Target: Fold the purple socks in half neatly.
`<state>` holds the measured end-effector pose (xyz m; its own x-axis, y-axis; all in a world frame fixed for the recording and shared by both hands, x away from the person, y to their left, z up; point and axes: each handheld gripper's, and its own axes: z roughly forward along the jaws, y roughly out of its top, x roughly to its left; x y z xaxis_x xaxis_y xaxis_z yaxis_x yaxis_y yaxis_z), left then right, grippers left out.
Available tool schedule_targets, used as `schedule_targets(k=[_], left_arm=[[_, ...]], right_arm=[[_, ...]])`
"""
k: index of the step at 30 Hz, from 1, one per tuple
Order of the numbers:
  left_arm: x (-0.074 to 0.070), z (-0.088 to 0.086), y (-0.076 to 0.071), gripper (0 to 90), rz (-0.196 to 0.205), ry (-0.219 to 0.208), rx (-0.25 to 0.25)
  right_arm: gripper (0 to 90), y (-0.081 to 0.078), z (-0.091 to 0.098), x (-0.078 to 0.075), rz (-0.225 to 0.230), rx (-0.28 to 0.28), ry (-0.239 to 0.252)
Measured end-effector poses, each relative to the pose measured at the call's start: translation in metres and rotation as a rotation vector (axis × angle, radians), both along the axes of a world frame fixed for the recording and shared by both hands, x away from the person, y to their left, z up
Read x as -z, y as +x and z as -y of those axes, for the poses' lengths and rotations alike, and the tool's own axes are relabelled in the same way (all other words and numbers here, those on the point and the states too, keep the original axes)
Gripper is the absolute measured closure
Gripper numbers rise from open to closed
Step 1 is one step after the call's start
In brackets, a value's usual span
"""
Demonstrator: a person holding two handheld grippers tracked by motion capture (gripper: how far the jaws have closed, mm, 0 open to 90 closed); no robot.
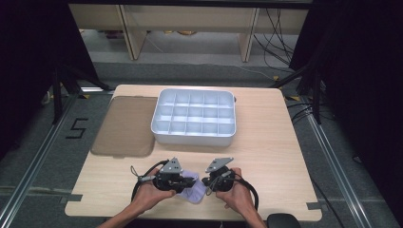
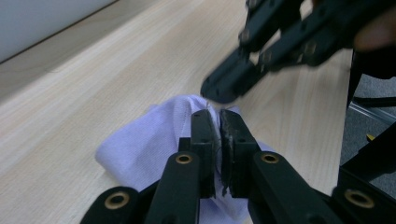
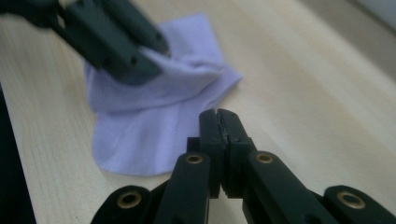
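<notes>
I have the left gripper [image 1: 190, 181] clenched on a fold of the pale lilac cloth [image 1: 194, 192], which lies at the near edge of the table [image 1: 266, 142], between my two hands. In the left gripper view its jaws are pressed together with a pinch of fabric caught at their tips, and the rest of the cloth [image 2: 144, 149] bunches up beneath them. The right gripper [image 1: 207, 181] sits just to the right of the cloth with its jaws clenched on nothing; in the right gripper view they meet flush, just short of the near right edge of the cloth [image 3: 140, 130], not touching it.

As I judge it, the job (folding or bundling this cloth, probably for the tray) is at an early stage: one layer is lifted and doubled over, the lower layer lies flat on the wood. The white compartment tray [image 1: 161, 124] stands well apart toward the far side, every cell I can see bare, and a brown translucent lid [image 1: 124, 126] lies flat just left of it. What remains is finishing the fold and moving the cloth across
</notes>
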<state>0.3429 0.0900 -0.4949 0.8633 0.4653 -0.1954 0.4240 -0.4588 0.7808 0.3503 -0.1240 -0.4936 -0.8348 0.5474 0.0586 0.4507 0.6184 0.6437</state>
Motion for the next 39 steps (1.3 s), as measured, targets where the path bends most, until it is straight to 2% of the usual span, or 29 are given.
schedule_targets(k=[1, 2, 3, 4, 5, 6, 8, 9, 10, 12, 14, 16, 17, 18, 20, 21, 22, 23, 24, 26, 28, 29, 30, 32, 33, 34, 35, 36, 39], left_arm=[[0.001, 0.001, 0.001, 82.9, 0.004, 0.000, 0.016], [0.001, 0.001, 0.001, 82.2, 0.004, 0.000, 0.016], [0.001, 0.003, 0.000, 81.1, -0.007, -0.008, 0.007], [0.001, 0.003, 0.000, 81.1, 0.000, -0.008, 0.014], [0.001, 0.003, 0.000, 81.1, 0.000, -0.008, 0.015], [0.001, 0.004, 0.000, 80.8, 0.005, -0.009, 0.020], [0.002, 0.005, -0.001, 77.6, -0.006, -0.014, 0.008], [0.003, 0.006, 0.001, 75.9, -0.011, -0.006, 0.024], [0.003, 0.007, 0.000, 73.4, -0.028, -0.017, 0.028], [0.002, 0.008, 0.001, 59.9, -0.018, -0.023, 0.047], [-0.006, 0.006, 0.000, 47.0, -0.033, -0.059, 0.033], [-0.014, -0.003, 0.002, 42.4, -0.025, -0.101, 0.032], [-0.014, -0.003, 0.002, 40.6, -0.025, -0.101, 0.032], [-0.023, -0.016, 0.005, 40.7, -0.023, -0.138, 0.002], [-0.025, -0.021, 0.006, 45.4, -0.016, -0.130, -0.007], [-0.027, -0.033, 0.010, 50.2, 0.025, -0.125, -0.020], [-0.027, -0.033, 0.010, 55.3, 0.025, -0.125, -0.020], [-0.024, -0.042, 0.014, 62.1, 0.068, -0.082, -0.017], [-0.021, -0.044, 0.015, 67.7, 0.082, -0.058, -0.014], [-0.010, -0.044, 0.016, 75.1, 0.075, -0.029, -0.001], [-0.006, -0.042, 0.015, 80.5, 0.068, -0.014, 0.005], [0.000, -0.039, 0.013, 80.5, 0.071, 0.011, 0.023], [0.006, -0.036, 0.012, 85.0, 0.080, 0.063, 0.061], [0.009, -0.033, 0.010, 88.6, 0.065, 0.076, 0.063], [0.014, -0.029, 0.005, 89.3, 0.059, 0.109, 0.084], [0.017, -0.028, 0.002, 89.3, 0.056, 0.121, 0.084], [0.017, -0.027, 0.001, 89.4, 0.072, 0.121, 0.086], [0.017, -0.027, -0.002, 89.4, 0.052, 0.122, 0.063], [0.016, -0.026, -0.007, 89.3, 0.043, 0.135, 0.046]], right_arm=[[89.7, 0.001, 0.009, -0.008, 0.005, 0.026, 0.027], [89.7, 0.001, 0.009, -0.008, 0.005, 0.026, 0.027], [89.6, 0.001, 0.020, -0.015, 0.028, 0.078, 0.043], [89.4, 0.001, 0.025, -0.018, 0.034, 0.084, 0.041], [89.1, 0.000, 0.029, -0.020, 0.020, 0.101, 0.044], [89.1, 0.001, 0.033, -0.020, 0.043, 0.084, 0.045], [89.1, 0.000, 0.035, -0.019, 0.046, 0.110, 0.058], [89.0, -0.001, 0.038, -0.017, 0.030, 0.126, 0.066], [88.9, -0.002, 0.039, -0.018, 0.027, 0.126, 0.057], [88.6, -0.001, 0.038, -0.018, 0.035, 0.124, 0.060], [88.4, -0.001, 0.039, -0.020, 0.032, 0.107, 0.052], [88.1, -0.001, 0.039, -0.021, 0.035, 0.105, 0.060], [87.9, -0.001, 0.039, -0.021, 0.040, 0.106, 0.060], [87.6, -0.001, 0.039, -0.020, 0.065, 0.101, 0.071], [87.2, -0.002, 0.039, -0.022, 0.057, 0.111, 0.076], [87.1, -0.001, 0.039, -0.024, 0.052, 0.099, 0.074], [87.1, -0.001, 0.039, -0.024, 0.052, 0.099, 0.074], [87.0, -0.003, 0.038, -0.026, 0.055, 0.114, 0.089], [87.0, -0.003, 0.038, -0.028, 0.053, 0.107, 0.079], [87.0, -0.004, 0.036, -0.027, 0.064, 0.102, 0.098], [87.1, -0.005, 0.036, -0.029, 0.051, 0.103, 0.079], [87.1, -0.004, 0.036, -0.029, 0.059, 0.090, 0.085], [87.1, -0.005, 0.034, -0.027, 0.061, 0.104, 0.092], [87.1, -0.005, 0.034, -0.029, 0.053, 0.085, 0.079], [87.1, -0.006, 0.033, -0.029, 0.053, 0.081, 0.082], [87.1, -0.006, 0.032, -0.029, 0.051, 0.081, 0.078], [87.1, -0.006, 0.030, -0.027, 0.070, 0.085, 0.094], [87.1, -0.007, 0.030, -0.029, 0.059, 0.068, 0.085], [87.1, -0.010, 0.025, -0.030, 0.055, 0.057, 0.092]])
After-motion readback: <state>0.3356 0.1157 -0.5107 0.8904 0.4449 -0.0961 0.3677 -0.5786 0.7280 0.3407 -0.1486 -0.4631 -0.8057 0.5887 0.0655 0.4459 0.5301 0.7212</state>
